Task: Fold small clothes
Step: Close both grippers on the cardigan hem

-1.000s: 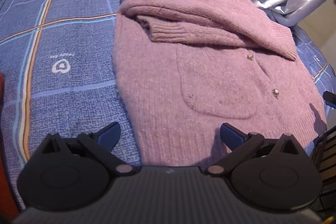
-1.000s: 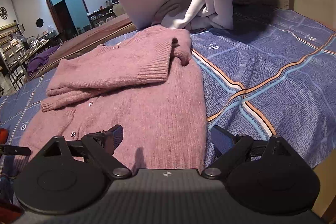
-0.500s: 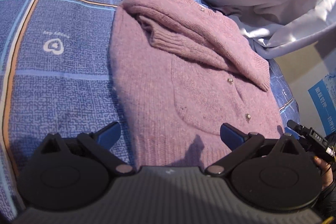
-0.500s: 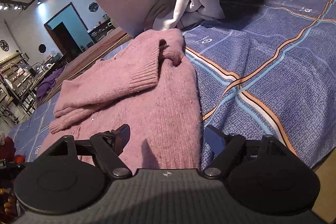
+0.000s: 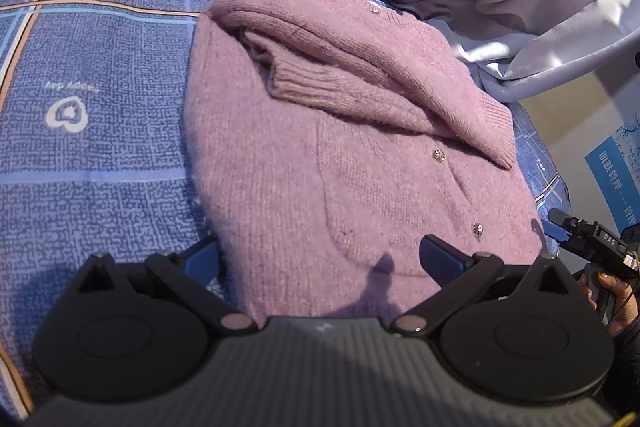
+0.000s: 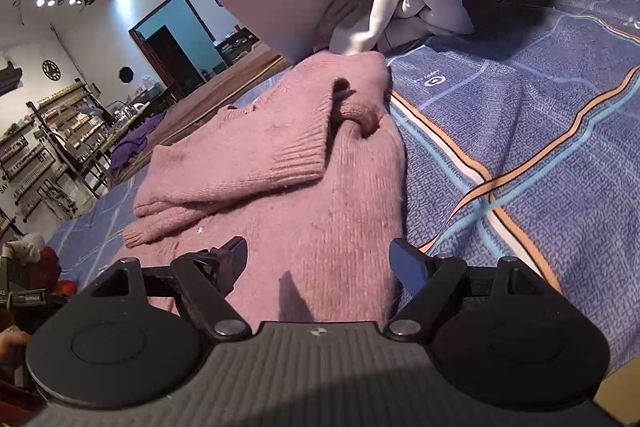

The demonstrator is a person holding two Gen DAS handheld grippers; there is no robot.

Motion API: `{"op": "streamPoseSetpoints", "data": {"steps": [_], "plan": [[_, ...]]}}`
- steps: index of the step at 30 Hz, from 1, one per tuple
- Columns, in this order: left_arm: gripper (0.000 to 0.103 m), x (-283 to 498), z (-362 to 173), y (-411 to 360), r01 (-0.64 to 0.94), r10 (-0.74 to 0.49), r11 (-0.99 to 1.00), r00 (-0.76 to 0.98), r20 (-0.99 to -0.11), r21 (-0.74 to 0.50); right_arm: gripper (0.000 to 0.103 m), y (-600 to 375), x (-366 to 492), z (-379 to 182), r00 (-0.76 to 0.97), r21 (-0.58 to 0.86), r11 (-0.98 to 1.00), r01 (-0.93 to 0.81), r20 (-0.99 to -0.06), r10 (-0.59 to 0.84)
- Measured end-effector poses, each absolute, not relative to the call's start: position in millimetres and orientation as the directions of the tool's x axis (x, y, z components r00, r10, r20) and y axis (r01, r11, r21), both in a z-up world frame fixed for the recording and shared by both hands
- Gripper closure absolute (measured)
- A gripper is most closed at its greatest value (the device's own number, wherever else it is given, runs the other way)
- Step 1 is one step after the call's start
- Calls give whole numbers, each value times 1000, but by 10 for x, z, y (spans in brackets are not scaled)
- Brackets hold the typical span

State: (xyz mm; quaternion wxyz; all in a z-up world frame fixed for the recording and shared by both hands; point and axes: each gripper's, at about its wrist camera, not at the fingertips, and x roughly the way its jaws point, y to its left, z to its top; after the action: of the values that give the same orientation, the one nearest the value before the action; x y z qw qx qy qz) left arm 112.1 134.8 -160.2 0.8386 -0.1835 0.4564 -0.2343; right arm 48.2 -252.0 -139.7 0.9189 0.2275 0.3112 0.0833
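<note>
- The blue plaid bedspread (image 5: 100,155) covers the bed; on its left part is a small white heart logo (image 5: 67,115), well apart from the garment.
- The left gripper (image 5: 318,257) hangs low over the near hem of the pink cardigan (image 5: 320,163), its fingers (image 5: 202,259) spread wide and released, one over the bedspread just beside the cardigan's left edge, the other above the knit near the bottom button; they hold nothing.
- The pink cardigan lies flat on the bedspread, front up, with both sleeves (image 5: 360,83) folded across the chest, ribbed cuffs showing, and a patch pocket below them.
- Small shiny buttons (image 5: 439,155) run down its placket towards the hem.
- A pale grey curtain (image 5: 540,27) bunches beyond the cardigan's collar end.
- At the far right of the left view, the right gripper (image 5: 588,241) comes in by the cardigan's right edge, held by a hand (image 5: 616,291).
- In the right view, the right gripper (image 6: 318,261) also has its fingers (image 6: 408,269) apart and empty: one above the knit, the other at the cardigan's side edge, over the bedspread (image 6: 520,131).
</note>
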Motion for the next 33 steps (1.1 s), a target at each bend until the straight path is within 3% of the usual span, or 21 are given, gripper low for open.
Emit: {"op": "streamPoseSetpoints", "data": {"steps": [4,10,14,18,25,28,30,33], "plan": [[0,1183,-1652,1338,258,-579,812,474,-663,-524,0,-2738,720,-1619,738,552,830,87,-595,318],[0,1013,-1617,1146,348,-572,820,447,-688,-455,0,-2644,535,-1700,672,648,761,-44,-544,502],[0,916,-1583,964,384,-518,847,444,-731,-367,0,-2522,291,-1689,671,644,763,-62,-539,509],[0,978,-1559,1006,310,-528,848,429,-733,-430,0,-2444,178,-1684,659,631,774,-51,-561,501],[16,985,-1524,1024,290,-549,836,404,-732,-467,5,-2442,184,-1715,653,656,755,-12,-567,503],[33,970,-1532,1001,291,-543,840,407,-735,-459,16,-2450,196,-1718,650,650,760,4,-579,492],[39,967,-1529,1022,286,-536,844,409,-738,-454,32,-2474,186,-1733,651,654,756,24,-584,484],[54,995,-1539,1059,262,-542,840,407,-735,-475,46,-2518,167,-1778,653,688,724,46,-570,499]]}}
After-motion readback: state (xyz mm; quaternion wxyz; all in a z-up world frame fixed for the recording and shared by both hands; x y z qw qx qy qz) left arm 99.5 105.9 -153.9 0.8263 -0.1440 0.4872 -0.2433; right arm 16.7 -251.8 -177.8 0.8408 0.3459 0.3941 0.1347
